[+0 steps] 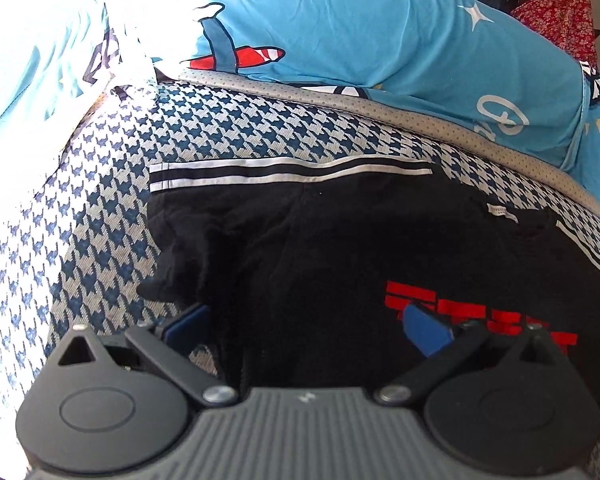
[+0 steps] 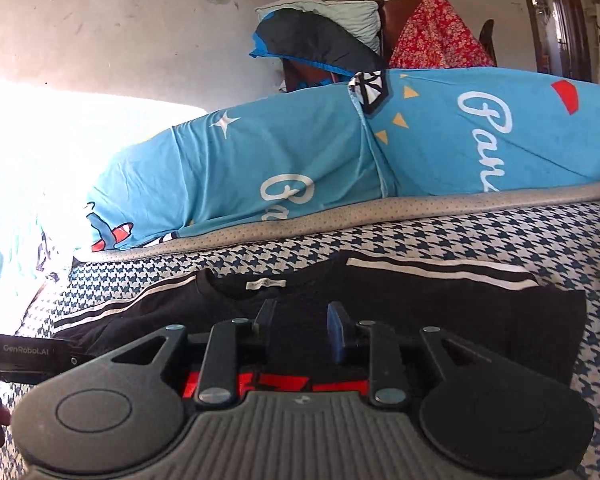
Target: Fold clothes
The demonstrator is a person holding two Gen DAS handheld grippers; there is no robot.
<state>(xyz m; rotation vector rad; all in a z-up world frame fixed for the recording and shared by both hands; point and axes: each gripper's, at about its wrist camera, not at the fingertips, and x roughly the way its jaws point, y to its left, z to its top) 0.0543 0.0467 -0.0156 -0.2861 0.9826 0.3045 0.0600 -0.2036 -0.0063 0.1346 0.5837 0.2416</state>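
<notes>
The black tee (image 2: 380, 296) lies spread flat on the houndstooth cover (image 1: 100, 184), sleeves out, so no folds showing. Left gripper (image 1: 306, 326) gapes wide over it, right gripper (image 2: 302, 322) sits narrower, and both are holding nothing.

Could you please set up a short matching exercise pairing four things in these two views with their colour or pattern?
Things:
1. T-shirt
2. Pillow
3. Bed cover
4. Draped cloth

Descriptions:
A. Red with small pale flowers
B. Blue and white houndstooth
C. Black with white stripes and a red print
D. Light blue with white lettering

Pairs: 1-C, 2-D, 3-B, 4-A
</notes>
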